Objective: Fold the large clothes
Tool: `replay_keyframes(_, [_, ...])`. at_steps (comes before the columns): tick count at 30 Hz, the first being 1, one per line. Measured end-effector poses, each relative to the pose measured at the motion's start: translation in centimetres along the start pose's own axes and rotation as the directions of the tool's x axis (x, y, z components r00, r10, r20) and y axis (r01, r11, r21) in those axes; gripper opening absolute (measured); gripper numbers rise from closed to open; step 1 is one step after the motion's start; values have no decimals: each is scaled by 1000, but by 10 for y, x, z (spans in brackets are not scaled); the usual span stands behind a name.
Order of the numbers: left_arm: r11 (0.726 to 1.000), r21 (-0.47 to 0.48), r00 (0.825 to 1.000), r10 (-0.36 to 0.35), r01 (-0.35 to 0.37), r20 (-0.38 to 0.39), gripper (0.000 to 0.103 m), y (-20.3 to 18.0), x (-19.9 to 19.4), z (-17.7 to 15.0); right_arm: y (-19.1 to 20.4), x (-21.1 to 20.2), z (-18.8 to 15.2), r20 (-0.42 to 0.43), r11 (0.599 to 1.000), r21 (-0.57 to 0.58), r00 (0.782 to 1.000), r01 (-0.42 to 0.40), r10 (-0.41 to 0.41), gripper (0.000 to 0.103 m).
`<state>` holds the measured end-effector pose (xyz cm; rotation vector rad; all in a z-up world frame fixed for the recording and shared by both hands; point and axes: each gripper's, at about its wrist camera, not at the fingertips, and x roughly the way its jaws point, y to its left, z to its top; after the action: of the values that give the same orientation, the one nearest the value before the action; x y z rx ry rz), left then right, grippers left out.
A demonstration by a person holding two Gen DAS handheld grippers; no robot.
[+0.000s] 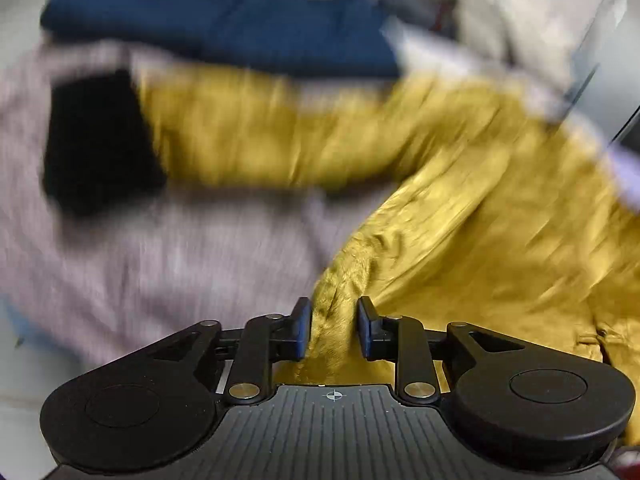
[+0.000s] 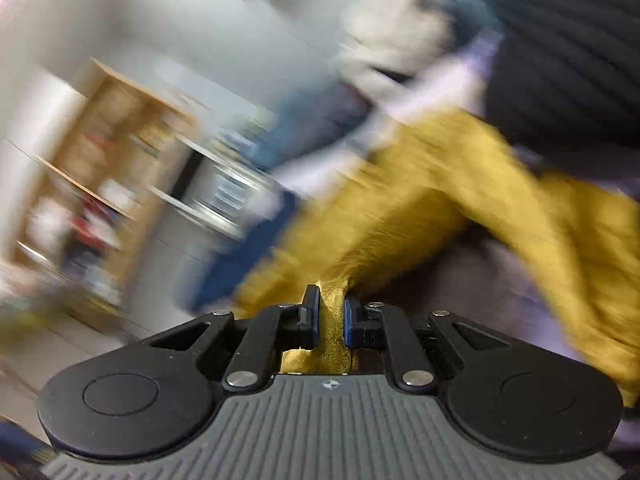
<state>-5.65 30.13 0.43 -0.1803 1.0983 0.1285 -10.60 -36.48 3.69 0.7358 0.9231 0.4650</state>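
Observation:
A mustard-yellow garment [image 1: 460,200] lies crumpled across a lilac cloth surface [image 1: 160,260], and one sleeve ends in a black cuff [image 1: 96,140]. My left gripper [image 1: 334,328] has a raised ridge of the yellow fabric filling the gap between its blue pads. In the right wrist view the same yellow garment [image 2: 440,184] stretches up and to the right. My right gripper [image 2: 332,318] is shut tight on a thin fold of it. Both views are blurred by motion.
A dark blue garment [image 1: 224,20] lies beyond the yellow one. A white-gloved hand [image 2: 392,40] and a person's dark ribbed top [image 2: 560,60] are at the upper right. A wooden shelf unit [image 2: 112,152] stands at the left, against a pale wall.

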Motion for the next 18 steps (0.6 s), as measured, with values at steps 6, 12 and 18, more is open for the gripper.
replay_keyframes(6, [985,65,983,156,-163,96,103,-7,1,-19,3,36,-35,-106,923,-194,928,333,-357,24])
replay_keyframes(12, [962,201,936,112,-186,333,103,-51,-45,2,39,24,-6,-5,956,-242,985,166,-172,56])
replay_keyframes(18, [939,342,975,-50,-27,216,103,-117,-5,-7,59,88,-17,-102,922,-337,966,190,-236,56])
